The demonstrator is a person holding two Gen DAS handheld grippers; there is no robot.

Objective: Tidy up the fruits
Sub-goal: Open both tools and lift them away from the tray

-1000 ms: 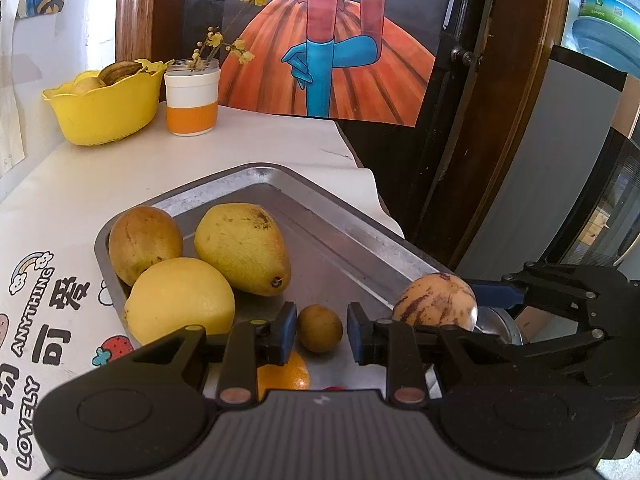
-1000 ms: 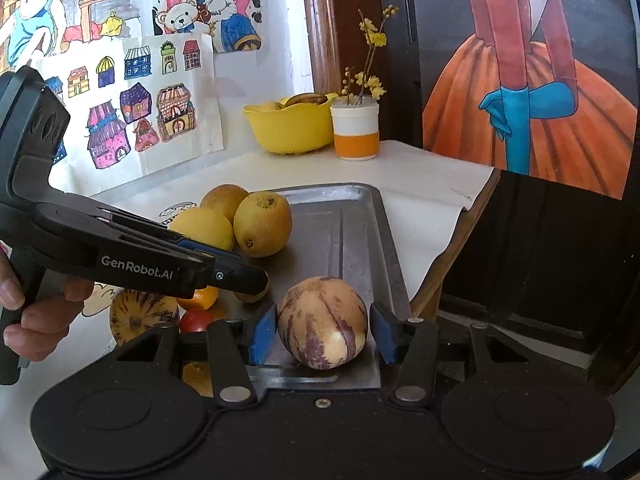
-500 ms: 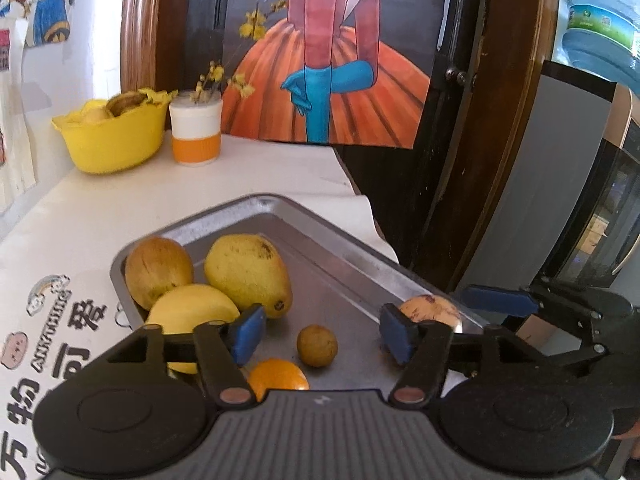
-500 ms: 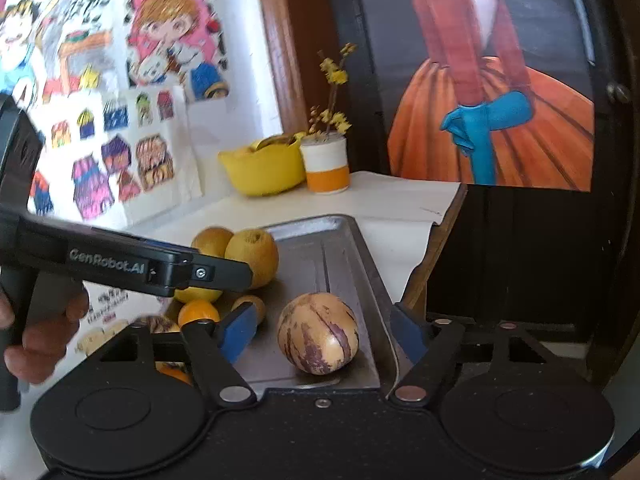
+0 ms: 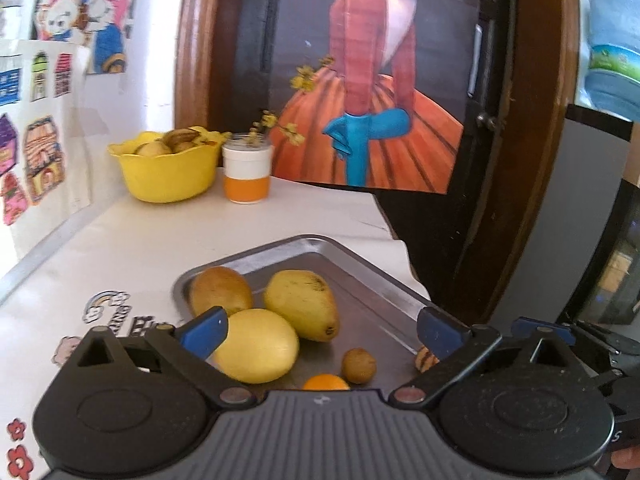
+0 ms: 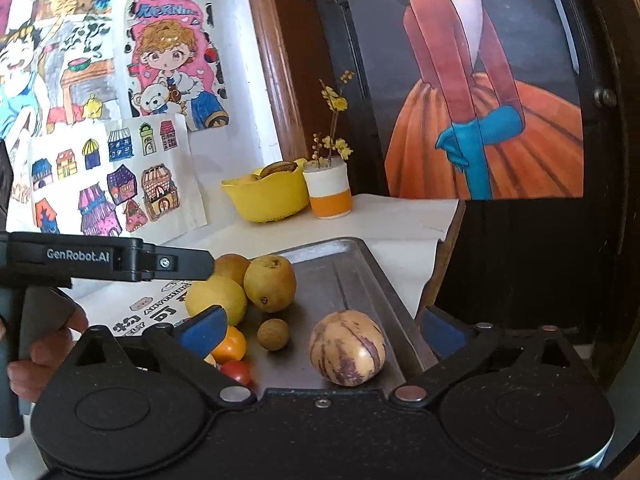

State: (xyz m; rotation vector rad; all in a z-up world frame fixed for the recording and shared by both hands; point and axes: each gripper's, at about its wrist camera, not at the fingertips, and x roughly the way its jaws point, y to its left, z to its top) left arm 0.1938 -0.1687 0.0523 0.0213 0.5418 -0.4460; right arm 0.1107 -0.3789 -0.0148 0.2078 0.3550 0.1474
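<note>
A metal tray [image 6: 352,276] lies on the white-covered table [image 5: 152,248], and every fruit being sorted sits inside it. Nearest the tray's front right edge rests a round, cream-coloured melon [image 6: 347,347] streaked with purple stripes, smooth and slightly glossy. Just left of it on the tray floor is a small brown, rough-skinned ball of a fruit [image 6: 273,333]. Further left, at the tray's near corner, lie a small orange [image 6: 230,345] and a red cherry tomato [image 6: 237,372], touching or nearly touching each other. Toward the tray's far left side three larger fruits crowd together: a smooth yellow lemon [image 5: 256,345], a yellow pear [image 5: 301,305] with brown freckles and a dark patch at its top, and a brownish pear [image 5: 219,290] behind the lemon.

The right gripper [image 6: 320,326] hovers above the tray's front edge with its blue-padded jaws spread wide, holding nothing; the melon lies between and below them, untouched. The left gripper [image 5: 322,326] hangs over the tray's near left side, its jaws equally wide apart and empty.

Beyond the tray, at the table's back, stand a yellow bowl [image 5: 168,172] with brownish fruit and a white-and-orange cup [image 5: 245,174] of yellow flowers.
</note>
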